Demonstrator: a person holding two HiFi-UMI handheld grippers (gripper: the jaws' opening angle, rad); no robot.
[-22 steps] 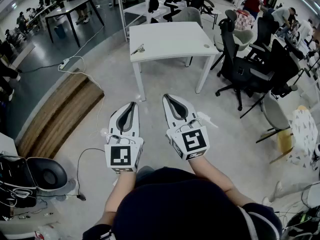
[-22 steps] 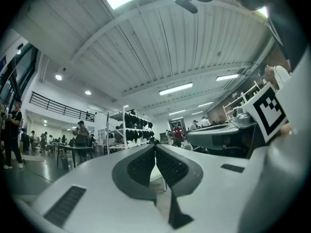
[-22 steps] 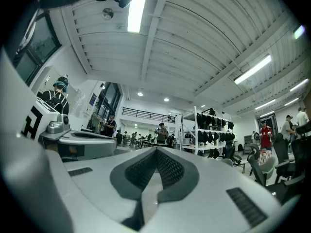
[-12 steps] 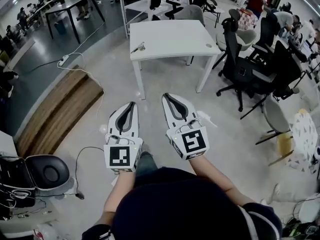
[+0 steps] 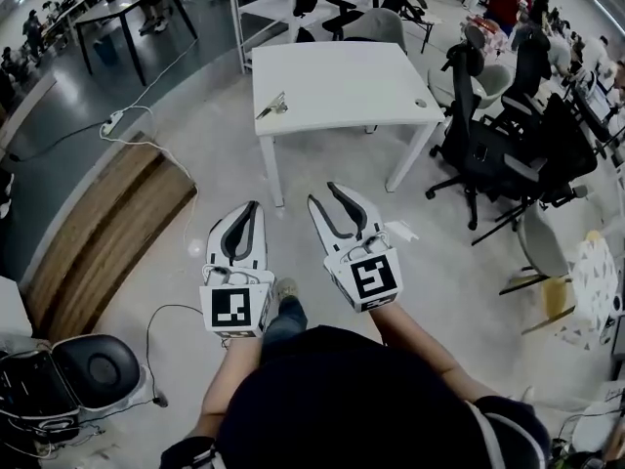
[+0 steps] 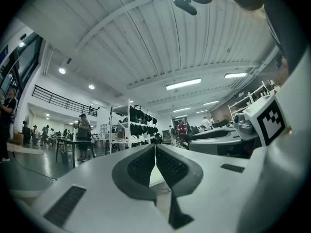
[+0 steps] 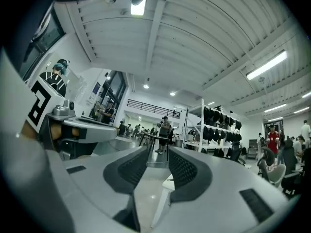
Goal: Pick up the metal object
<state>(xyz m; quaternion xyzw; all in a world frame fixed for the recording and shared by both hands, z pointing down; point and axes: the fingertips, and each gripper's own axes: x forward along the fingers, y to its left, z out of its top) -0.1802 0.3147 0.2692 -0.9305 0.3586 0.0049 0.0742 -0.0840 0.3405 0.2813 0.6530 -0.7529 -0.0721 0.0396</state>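
The metal object (image 5: 270, 105), small and silvery, lies near the left edge of a white table (image 5: 342, 81) ahead of me in the head view. Both grippers hang over the floor, well short of the table. My left gripper (image 5: 255, 206) is shut and empty; in the left gripper view its tips (image 6: 155, 147) meet. My right gripper (image 5: 325, 194) is open with nothing between its fingers, and the right gripper view shows a clear gap at the tips (image 7: 158, 152). The object cannot be made out in either gripper view.
Black office chairs (image 5: 493, 154) crowd the table's right side. A wooden step (image 5: 107, 228) runs along the left, with a white cable (image 5: 146, 140) on the floor beside it. A black stool (image 5: 93, 364) stands at lower left, a white shelf rack (image 5: 283, 3) behind the table.
I have stepped closer to the table, which now sits lower and larger in the head view. The right gripper's jaws have spread apart. The left gripper stays shut.
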